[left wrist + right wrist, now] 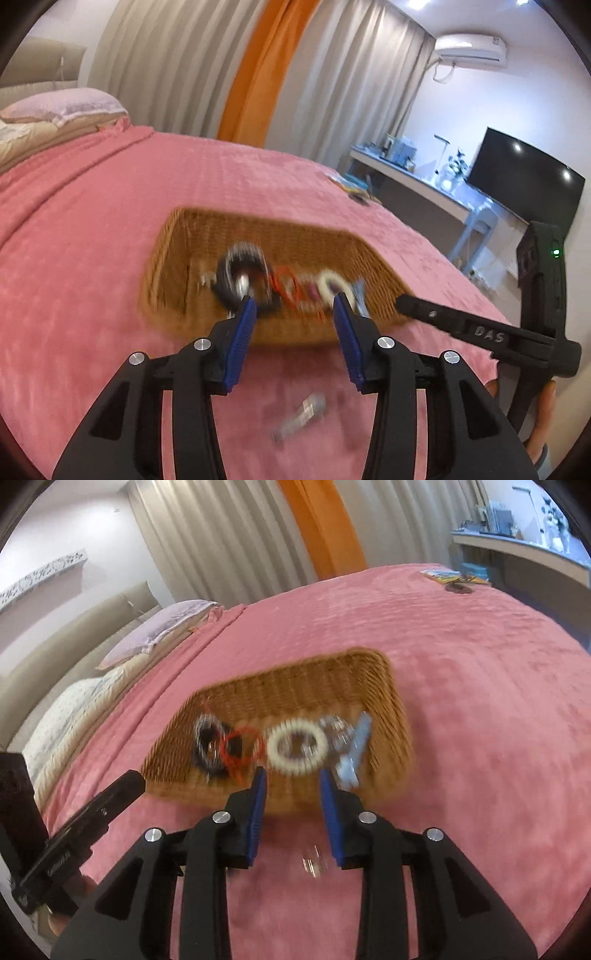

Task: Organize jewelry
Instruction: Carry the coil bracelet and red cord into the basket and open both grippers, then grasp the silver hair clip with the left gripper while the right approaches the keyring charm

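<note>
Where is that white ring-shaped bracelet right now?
The white bracelet lies inside the wicker basket on the pink bed, between the red loop on its left and the pale blue clip on its right.

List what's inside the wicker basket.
Wicker basket holds a black ring, red cord loop, white ring, silvery piece and pale blue piece. Motion blur hides details and anything underneath.

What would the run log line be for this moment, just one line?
left claw: open, empty | right claw: open, empty | wicker basket: holds white bracelet, red cord | small silver piece: on pink blanket, outside basket
</note>
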A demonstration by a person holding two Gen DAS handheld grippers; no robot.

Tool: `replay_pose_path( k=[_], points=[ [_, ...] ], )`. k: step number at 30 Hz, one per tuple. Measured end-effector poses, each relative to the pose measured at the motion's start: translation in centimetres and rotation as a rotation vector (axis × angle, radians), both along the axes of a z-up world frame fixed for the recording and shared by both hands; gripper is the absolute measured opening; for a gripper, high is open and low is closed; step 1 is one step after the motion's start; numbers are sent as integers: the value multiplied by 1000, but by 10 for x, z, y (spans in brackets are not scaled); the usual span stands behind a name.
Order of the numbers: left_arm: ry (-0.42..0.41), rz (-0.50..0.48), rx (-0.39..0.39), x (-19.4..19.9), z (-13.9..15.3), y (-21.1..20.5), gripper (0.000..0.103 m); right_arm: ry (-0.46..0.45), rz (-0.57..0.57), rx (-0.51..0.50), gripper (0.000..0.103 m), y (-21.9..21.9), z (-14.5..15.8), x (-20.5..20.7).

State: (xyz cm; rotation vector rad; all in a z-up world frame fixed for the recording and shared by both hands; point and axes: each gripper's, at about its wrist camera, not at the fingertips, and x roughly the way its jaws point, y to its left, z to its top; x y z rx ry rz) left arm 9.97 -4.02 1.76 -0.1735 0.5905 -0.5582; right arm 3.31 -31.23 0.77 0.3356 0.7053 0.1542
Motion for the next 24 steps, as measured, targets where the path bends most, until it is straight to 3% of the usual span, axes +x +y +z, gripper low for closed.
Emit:
replay_pose_path(
  k=[6, 10, 14, 18, 21, 23, 24],
  points=[
    [75, -93, 94, -26, -33, -7, 42, 82, -16, -86, 27, 10, -32, -16],
    [177, -124, 109, -10, -57, -10, 42, 147, -30, -114, 27, 11, -59, -10],
    [248, -152, 113, 4, -71, -14, 42, 132, -6, -174, 27, 22, -62, -8],
    [219, -161, 180, 2, -71, -29, 42, 125, -3, -232, 27, 32, -63, -6],
    [196, -154, 238, 1, -72, -37, 28, 127, -3, -241, 27, 35, -64, -6],
    [176, -133, 267, -2, -71, -40, 11, 125, 0, -233, 27, 34, -64, -6],
    [168, -125, 269, -3, -70, -39, 11, 124, 3, -228, 27, 33, -64, -6]
  ],
)
